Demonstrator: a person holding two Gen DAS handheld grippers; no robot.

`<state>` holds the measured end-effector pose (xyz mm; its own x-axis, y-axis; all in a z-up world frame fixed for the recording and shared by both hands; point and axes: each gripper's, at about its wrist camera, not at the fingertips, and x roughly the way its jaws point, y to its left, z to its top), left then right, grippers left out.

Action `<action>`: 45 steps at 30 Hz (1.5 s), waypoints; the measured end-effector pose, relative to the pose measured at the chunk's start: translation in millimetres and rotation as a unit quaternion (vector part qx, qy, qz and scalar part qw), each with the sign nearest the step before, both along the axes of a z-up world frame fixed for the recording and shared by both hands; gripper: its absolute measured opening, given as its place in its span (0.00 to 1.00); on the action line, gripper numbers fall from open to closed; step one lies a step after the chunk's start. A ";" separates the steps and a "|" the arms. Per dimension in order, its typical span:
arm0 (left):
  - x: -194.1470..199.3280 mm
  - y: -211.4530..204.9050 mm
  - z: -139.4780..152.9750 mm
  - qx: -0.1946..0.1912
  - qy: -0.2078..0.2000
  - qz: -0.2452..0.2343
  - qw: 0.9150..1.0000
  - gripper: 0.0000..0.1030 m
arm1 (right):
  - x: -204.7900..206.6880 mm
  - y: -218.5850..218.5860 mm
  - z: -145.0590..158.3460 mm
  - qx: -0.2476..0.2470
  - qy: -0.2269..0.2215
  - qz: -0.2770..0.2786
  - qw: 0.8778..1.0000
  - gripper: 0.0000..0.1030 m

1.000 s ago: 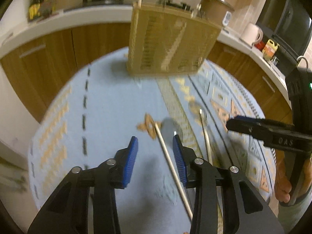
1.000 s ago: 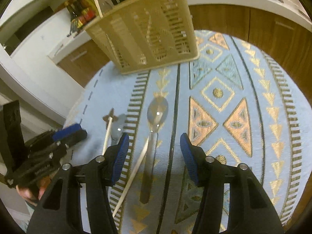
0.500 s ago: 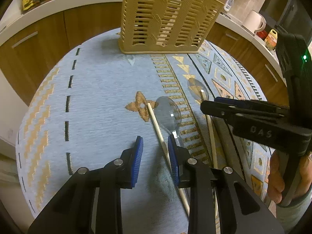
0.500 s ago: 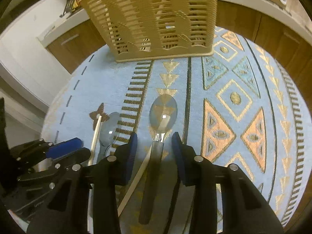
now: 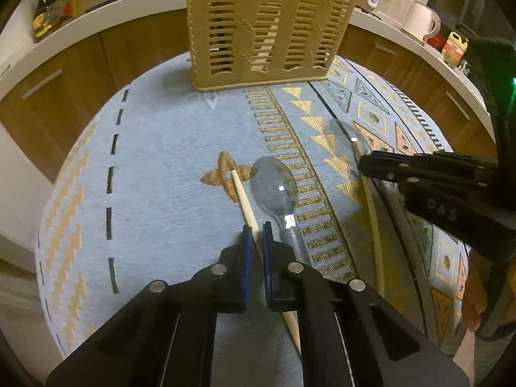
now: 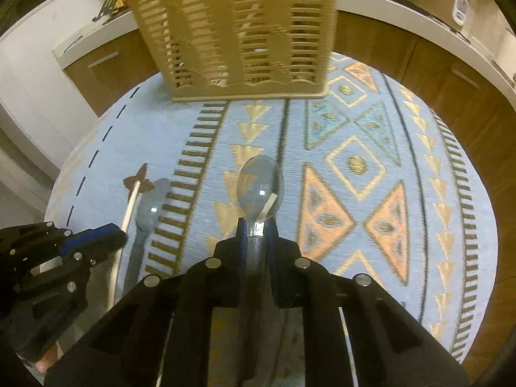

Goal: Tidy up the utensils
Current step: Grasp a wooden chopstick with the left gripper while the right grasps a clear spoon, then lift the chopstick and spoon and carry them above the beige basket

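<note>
Now the left gripper pinches a wooden chopstick lying on the patterned cloth. The right gripper, jaws closing, clamps the neck of a spoon. Both should lift straight up, keeping each piece level until clear of its neighbour, then carry to the slatted holder beyond. Count: two spoons and two chopsticks on the cloth; sticks seem to stand inside the holder, though the slats blur that.
</note>
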<state>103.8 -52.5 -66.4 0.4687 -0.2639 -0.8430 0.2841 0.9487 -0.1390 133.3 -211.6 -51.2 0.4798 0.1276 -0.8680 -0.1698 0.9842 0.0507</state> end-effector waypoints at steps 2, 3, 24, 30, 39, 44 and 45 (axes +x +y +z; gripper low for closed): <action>1.1 2.9 -0.2 -0.006 0.004 0.003 1.000 0.03 | -2.9 -9.0 3.1 0.001 -0.004 -0.007 1.000 0.10; 1.4 4.9 -0.3 -0.010 0.006 0.007 1.000 0.03 | -3.6 -11.3 4.1 0.002 -0.005 -0.009 1.000 0.10; 18.4 5.0 1.4 -0.003 0.071 -0.024 0.997 0.12 | -10.5 -58.6 5.5 -0.002 0.026 -0.019 0.999 0.10; 33.8 -17.9 0.4 0.066 0.108 -0.085 0.988 0.22 | -2.7 -59.7 1.1 -0.005 0.070 0.003 0.998 0.10; 53.8 -31.5 -3.1 0.110 0.141 -0.107 0.978 0.13 | 14.0 -63.7 1.1 0.006 0.129 0.015 0.992 0.11; 52.2 -35.1 -3.1 0.125 0.116 -0.099 0.980 0.05 | 15.6 -59.8 2.3 -0.011 0.135 0.029 0.990 0.10; 50.4 -36.4 -3.0 0.124 0.111 -0.097 0.981 0.05 | 14.2 -57.6 2.7 -0.020 0.129 0.032 0.991 0.10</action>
<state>154.2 -88.9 -69.4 0.2269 -0.1035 -0.9684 0.4508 0.8926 0.0102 147.5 -269.2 -48.5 0.2329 0.1138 -0.9658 -0.2174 0.9741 0.0623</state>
